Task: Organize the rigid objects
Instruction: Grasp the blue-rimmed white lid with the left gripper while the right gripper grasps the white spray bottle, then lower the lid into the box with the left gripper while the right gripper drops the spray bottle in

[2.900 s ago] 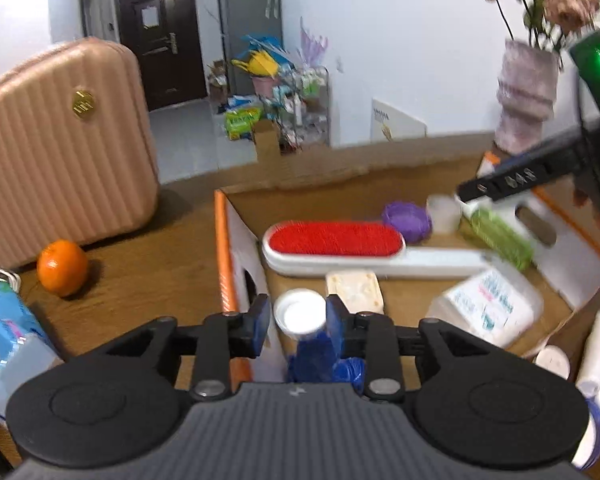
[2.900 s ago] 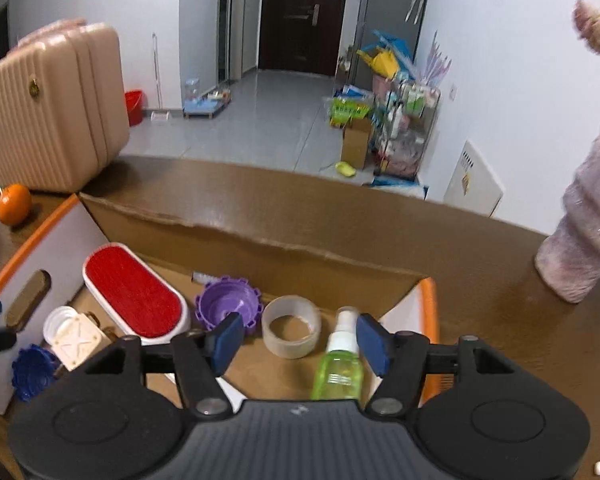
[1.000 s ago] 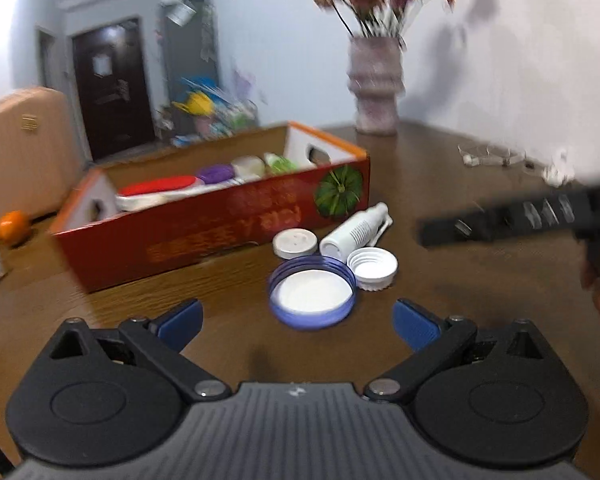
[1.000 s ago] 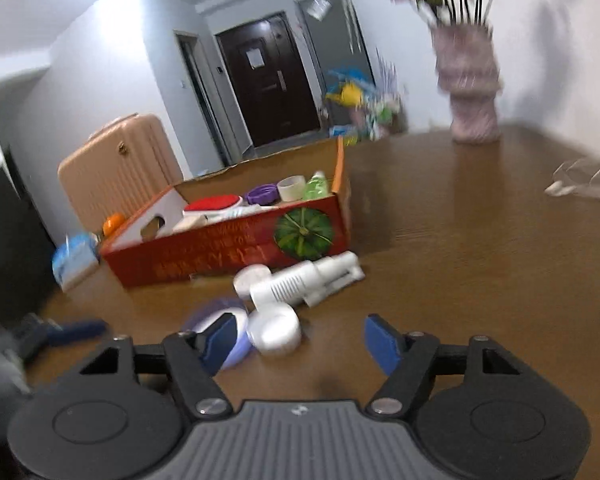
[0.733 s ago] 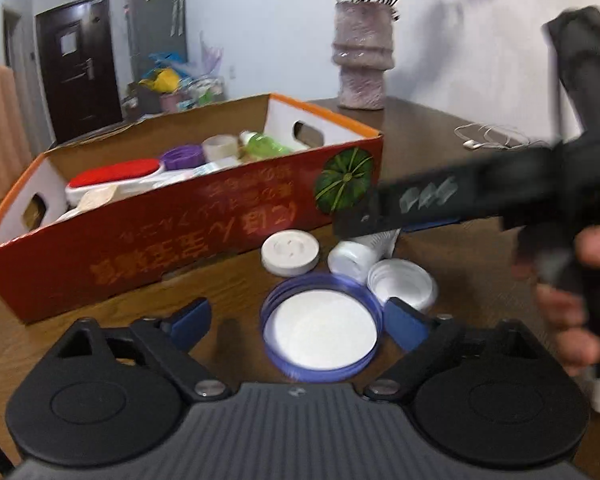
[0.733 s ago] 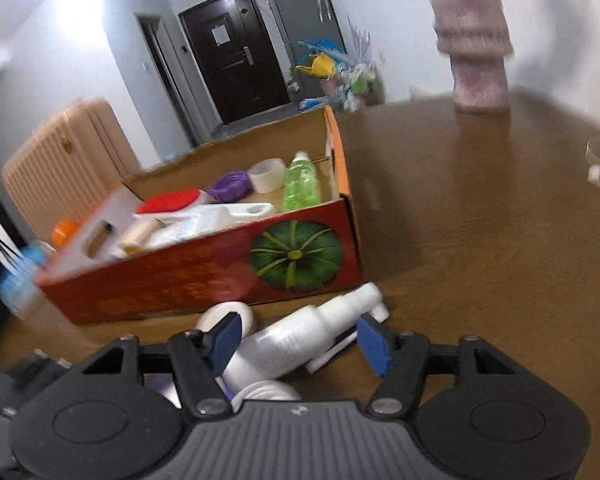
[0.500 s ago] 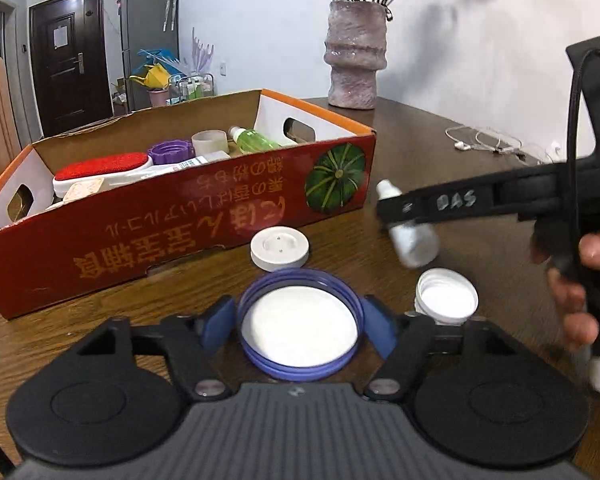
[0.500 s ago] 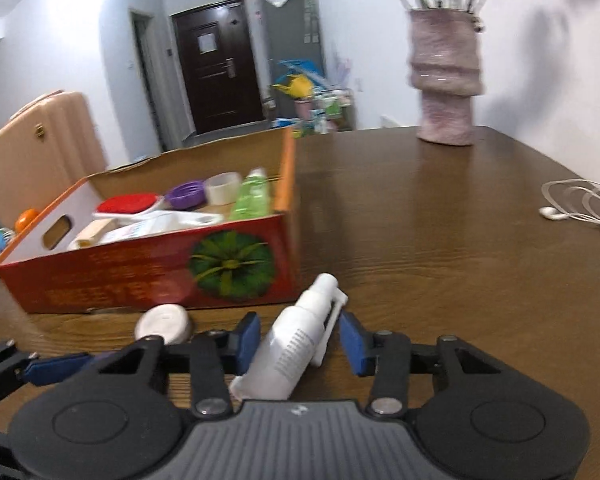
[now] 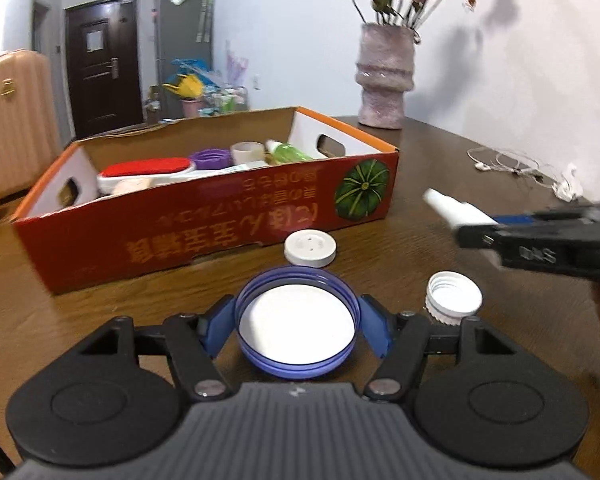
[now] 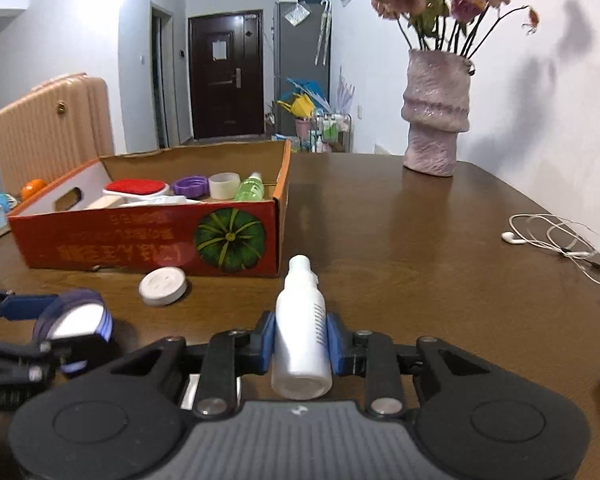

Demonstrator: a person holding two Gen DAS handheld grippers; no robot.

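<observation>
My left gripper (image 9: 296, 326) is shut on a blue-rimmed round lid (image 9: 296, 322) with a white inside, just in front of the red cardboard box (image 9: 220, 224). My right gripper (image 10: 301, 344) is shut on a white spray bottle (image 10: 301, 340), nozzle pointing away, lifted above the table. The bottle and right gripper also show at the right of the left wrist view (image 9: 456, 210). The left gripper with the lid shows at the left of the right wrist view (image 10: 74, 320). The box (image 10: 148, 236) holds a red brush, a purple lid, a tape roll and a green bottle.
A flat white cap (image 9: 310, 248) lies in front of the box, and a ribbed white cap (image 9: 454, 302) lies to its right. A vase with flowers (image 10: 436, 116) stands at the back. White earphones (image 10: 556, 240) lie at the right. A suitcase (image 10: 48, 128) and an orange (image 10: 32, 188) are at the left.
Both grippers left the box and came down to the table front. The left closed on the blue-rimmed lid, the right closed on the white spray bottle and lifted it.
</observation>
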